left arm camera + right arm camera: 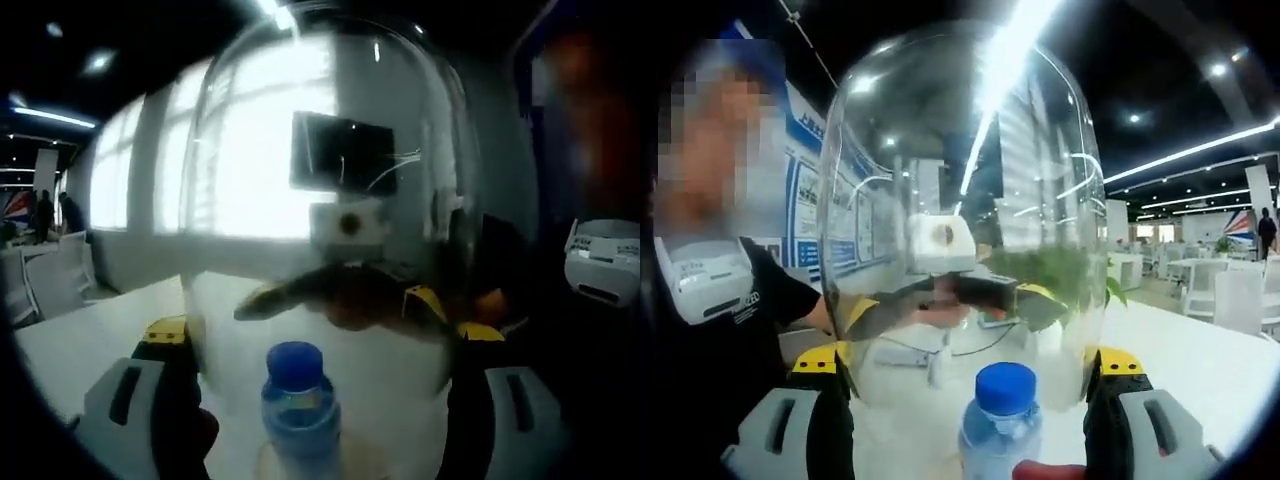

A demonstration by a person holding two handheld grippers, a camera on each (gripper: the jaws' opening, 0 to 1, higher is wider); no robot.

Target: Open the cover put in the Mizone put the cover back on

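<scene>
A tall clear glass dome cover (330, 180) (970, 200) hangs upright between both grippers, which face each other across it. My left gripper (322, 335) is shut on the dome's lower sides with its yellow-tipped fingers (165, 330). My right gripper (970, 362) clamps it the same way from the opposite side. Below the dome stands the Mizone bottle (300, 415) (1002, 425), pale blue with a blue cap, and the cap sits about level with the dome's lower rim. Each gripper shows through the glass in the other's view, blurred.
The white table (90, 340) (1200, 350) stretches out under the bottle. A person in a black shirt (730, 330) stands close on one side. A dark monitor (340, 155), bright windows, a green plant (1060, 270) and white chairs (1235, 295) lie beyond.
</scene>
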